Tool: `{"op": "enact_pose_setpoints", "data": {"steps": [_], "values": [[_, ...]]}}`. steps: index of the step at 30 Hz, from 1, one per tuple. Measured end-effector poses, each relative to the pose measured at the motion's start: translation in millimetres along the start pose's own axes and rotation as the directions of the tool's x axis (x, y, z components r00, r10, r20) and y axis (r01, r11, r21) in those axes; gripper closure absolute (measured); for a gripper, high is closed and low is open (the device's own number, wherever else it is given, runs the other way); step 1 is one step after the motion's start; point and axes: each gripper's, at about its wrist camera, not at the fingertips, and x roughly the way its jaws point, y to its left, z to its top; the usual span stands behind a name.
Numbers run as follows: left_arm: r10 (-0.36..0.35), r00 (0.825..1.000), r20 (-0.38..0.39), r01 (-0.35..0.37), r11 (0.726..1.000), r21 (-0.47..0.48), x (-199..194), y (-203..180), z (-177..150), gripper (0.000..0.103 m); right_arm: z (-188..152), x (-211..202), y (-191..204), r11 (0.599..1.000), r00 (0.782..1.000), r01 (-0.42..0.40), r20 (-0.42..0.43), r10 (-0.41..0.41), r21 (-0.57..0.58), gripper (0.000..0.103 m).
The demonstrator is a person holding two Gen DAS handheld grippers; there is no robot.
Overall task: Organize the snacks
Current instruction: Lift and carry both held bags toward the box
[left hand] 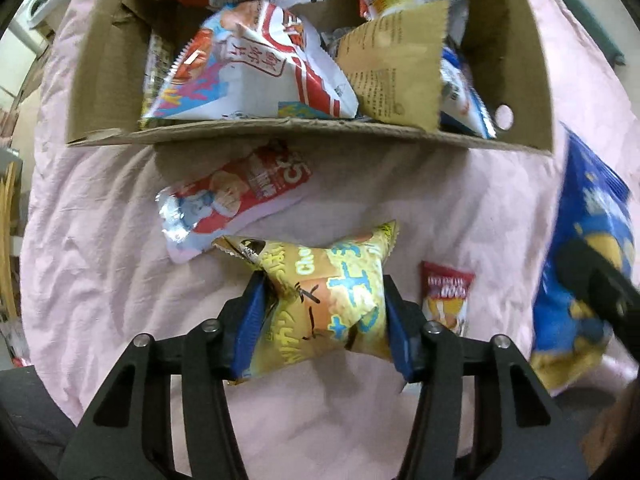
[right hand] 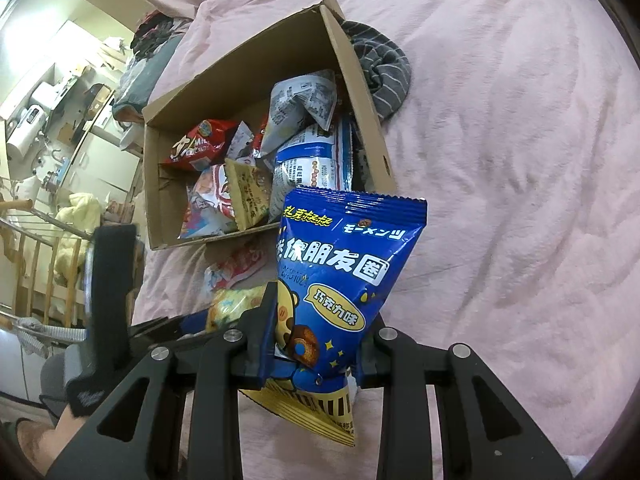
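My left gripper pinches the yellow bag, right gripper clamps the blue bag; both bound for the box.

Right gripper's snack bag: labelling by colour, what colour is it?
Mostly blue bag, with a yellow bottom edge; clearest in the right wrist view.

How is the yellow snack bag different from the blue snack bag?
The yellow snack bag lies on the pink sheet, pinched in the left claw; the blue snack bag is held upright off the sheet by the right claw. The yellow one looks crumpled, the blue one smoother. Both are outside the cardboard box.
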Motion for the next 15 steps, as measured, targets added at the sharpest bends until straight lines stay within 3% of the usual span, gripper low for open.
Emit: {"op": "enact_pose_setpoints", "data": {"steps": [9,12,15], "values": [[0.004,0.999,0.044,-0.006,0.999,0.039,-31,24,-45,0.053,-6,4,13,0.999,1.0,-0.002,-0.014,0.002,-0.035,0.072],[-0.014,0.999,0.034,0.013,1.0,0.028,-39,35,-47,0.053,-10,2,17,0.999,1.0,-0.013,-0.009,0.013,-0.052,0.072],[0.004,0.995,0.105,-0.007,0.999,0.034,-65,47,-39,0.053,-13,-3,24,0.996,1.0,-0.015,0.011,0.016,-0.084,0.072]]}}
